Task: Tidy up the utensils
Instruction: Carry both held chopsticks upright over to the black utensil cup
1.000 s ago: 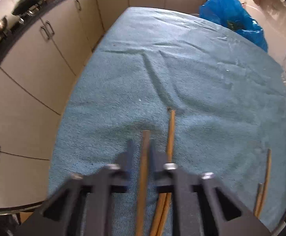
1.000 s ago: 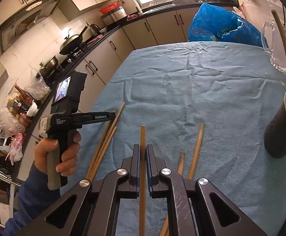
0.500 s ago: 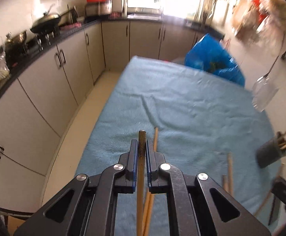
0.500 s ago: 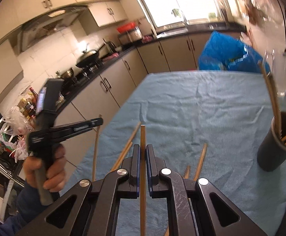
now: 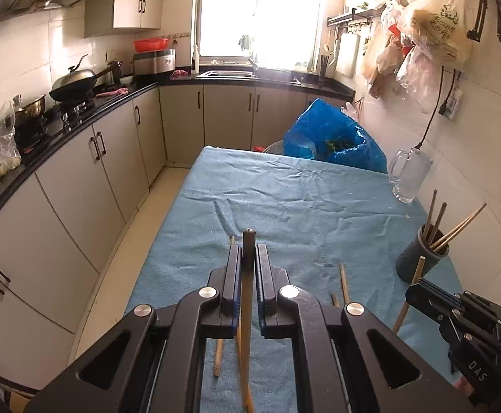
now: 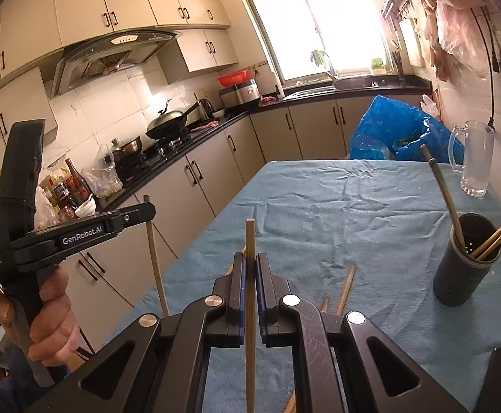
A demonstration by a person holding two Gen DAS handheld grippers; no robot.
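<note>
At the left of the right wrist view, the left gripper (image 6: 149, 210) is held by a hand (image 6: 52, 316) above the table edge, and it pinches one chopstick (image 6: 156, 258) that hangs down from its tips. One second ago this gripper was low over the blue cloth (image 5: 302, 206); now it is lifted, and its own camera looks over the whole table and the kitchen behind.

In the middle of the same view, the right gripper (image 6: 249, 268) is pressed together on a second chopstick (image 6: 249, 241), which points forward between the fingers. It is also higher than a second ago, but less so.

Lower and a little to the right, some loose chopsticks (image 6: 345, 287) lie on the cloth.

At the right of the frame stands the dark holder (image 6: 467, 261), with several chopsticks already leaning in it, and behind it a glass mug (image 6: 476, 158).

I judge that both picks are done and the carrying to the holder begins. The loose sticks on the cloth are left for after.
</note>
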